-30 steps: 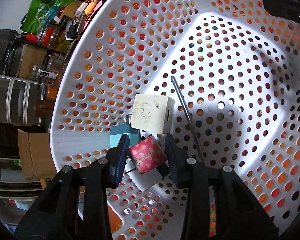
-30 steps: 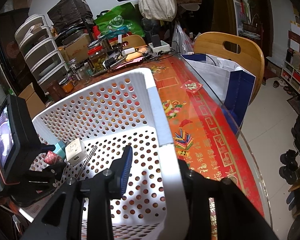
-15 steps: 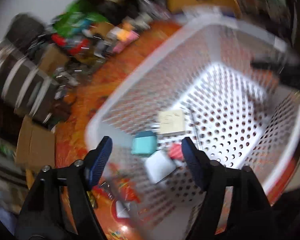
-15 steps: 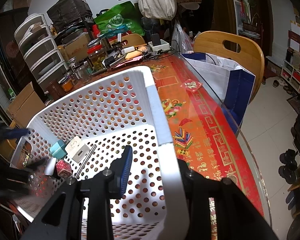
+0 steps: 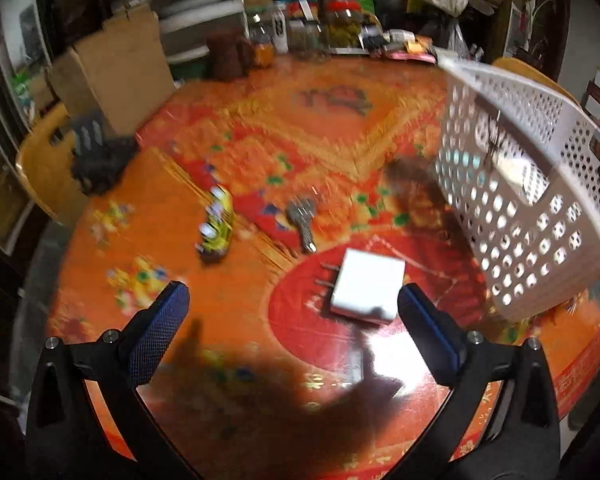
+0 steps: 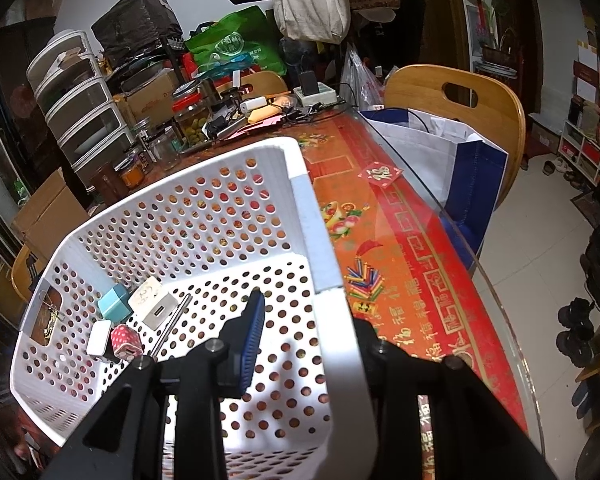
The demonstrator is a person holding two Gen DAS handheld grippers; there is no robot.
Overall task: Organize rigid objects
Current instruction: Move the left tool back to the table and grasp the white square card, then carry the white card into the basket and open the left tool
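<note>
My left gripper (image 5: 294,320) is open and empty above the table, with a white plug charger (image 5: 367,286) lying between its fingertips, nearer the right one. A yellow toy (image 5: 217,228) and a grey key-like piece (image 5: 303,220) lie farther off. My right gripper (image 6: 300,328) is shut on the near wall of the white perforated basket (image 6: 336,344). Inside the basket lie a teal cube (image 6: 114,302), a white charger (image 6: 152,302), a small white block (image 6: 99,338), a red dotted charger (image 6: 126,342) and a metal rod (image 6: 172,326).
The table has an orange-red patterned cloth (image 5: 260,128) under glass. Jars, boxes and drawers (image 6: 76,108) crowd the far side. A wooden chair (image 6: 456,104) with a white and blue bag (image 6: 452,148) stands at the right edge. The basket (image 5: 532,184) is right of my left gripper.
My left gripper let go of the red dotted charger in the basket, opened wide, drew out and swung left over the table. My right gripper kept hold of the basket wall.
</note>
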